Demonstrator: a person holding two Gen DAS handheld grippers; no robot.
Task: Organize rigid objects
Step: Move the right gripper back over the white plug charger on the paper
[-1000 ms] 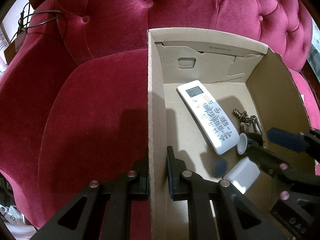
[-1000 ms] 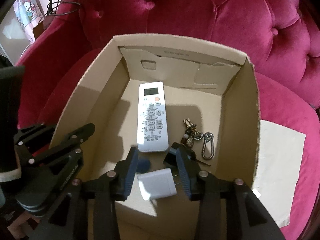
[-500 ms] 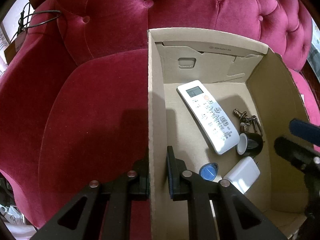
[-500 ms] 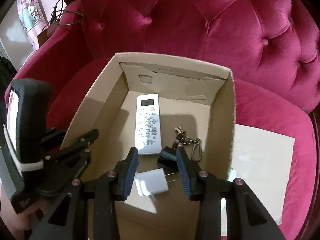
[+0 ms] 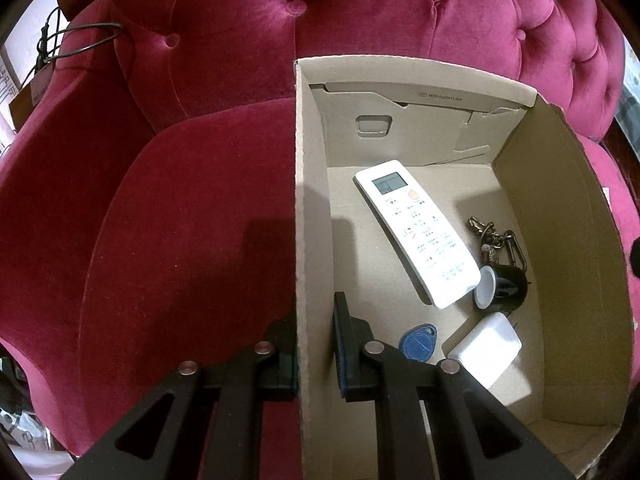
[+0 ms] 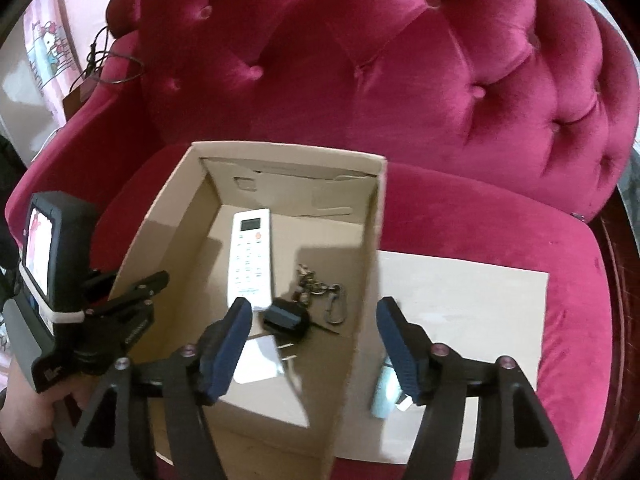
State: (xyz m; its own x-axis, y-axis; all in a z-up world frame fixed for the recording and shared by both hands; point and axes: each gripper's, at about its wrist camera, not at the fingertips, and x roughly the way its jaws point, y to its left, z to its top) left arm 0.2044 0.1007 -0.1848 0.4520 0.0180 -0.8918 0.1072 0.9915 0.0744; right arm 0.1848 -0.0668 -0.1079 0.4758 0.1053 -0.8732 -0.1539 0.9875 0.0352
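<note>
The cardboard box (image 5: pixel 314 216) sits on the seat of a crimson tufted sofa (image 5: pixel 200 200), open at the top. Inside, on its floor, the white remote control (image 5: pixel 416 232) lies flat with its buttons up; its long axis runs from the far wall toward the near end, display end farthest away, slanting slightly to the right in the left wrist view. Just beside its near end lies a small black cup-shaped thing (image 5: pixel 502 286) on its side, white mouth toward the remote, and beyond that a bunch of keys with a snap hook (image 5: pixel 498 240) close to the right wall. Nearer the camera lie a white plug adapter (image 5: pixel 484 350), its prongs pointing toward the right wall, and a blue teardrop tag (image 5: pixel 418 342). The left gripper (image 5: pixel 316 348) points steeply down and is clenched on the box's left wall, one finger outside and one inside. The right gripper (image 6: pixel 314 344) hangs above the near right part of the box, angled down, its jaws opening with nothing pressed between them; the box's right wall runs under the gap. A pale blue thing (image 6: pixel 384 390) lies on a beige sheet (image 6: pixel 472 304) on the seat, right of the box, partly hidden by the right finger.
</note>
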